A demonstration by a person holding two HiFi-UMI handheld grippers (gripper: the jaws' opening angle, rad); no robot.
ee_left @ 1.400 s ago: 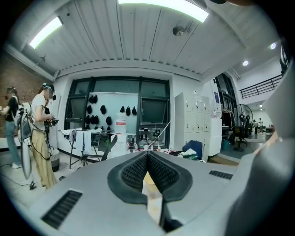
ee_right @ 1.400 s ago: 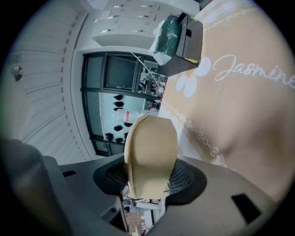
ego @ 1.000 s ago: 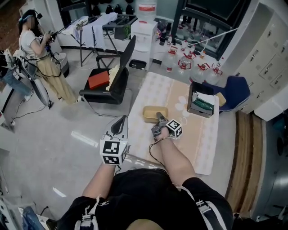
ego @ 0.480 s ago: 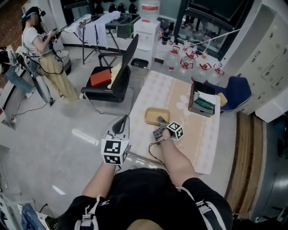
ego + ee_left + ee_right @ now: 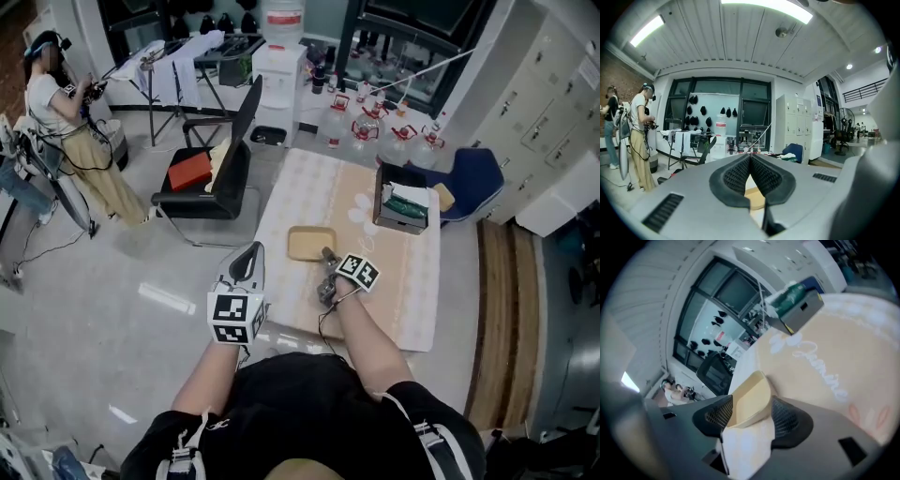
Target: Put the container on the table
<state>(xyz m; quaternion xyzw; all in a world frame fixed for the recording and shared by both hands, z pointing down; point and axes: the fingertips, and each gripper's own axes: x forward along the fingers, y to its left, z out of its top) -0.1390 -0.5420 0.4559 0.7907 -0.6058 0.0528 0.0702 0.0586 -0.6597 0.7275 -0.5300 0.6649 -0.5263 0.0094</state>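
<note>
Operator: Since the earlier frame, the right gripper has rolled at the wrist, so its marker cube shows a flatter top face. The container has kept its spot. Confirm container position.

Inspector: Container is a shallow tan tray. It lies flat on the cloth-covered table, in the table's left half, nearer the wearer than the open box. Box and container are well apart.

Operator: Right gripper status?

Inspector: Jaws are opening. The right gripper view shows the container's near end between the two ribbed pads, which stand at its sides rather than clamping it. Gripper reaches the container from the near side, angled downward.

Operator: Left gripper status?

Inspector: Left gripper has jaws fully together, tips meeting, nothing between them. It sits off the table's left edge, over the floor, well apart from the container.

Operator: Surroundings?

Inspector: Black chair stands left of the table with a red item on its seat. A second person stands at far left. Water bottles line the floor beyond the table.
</note>
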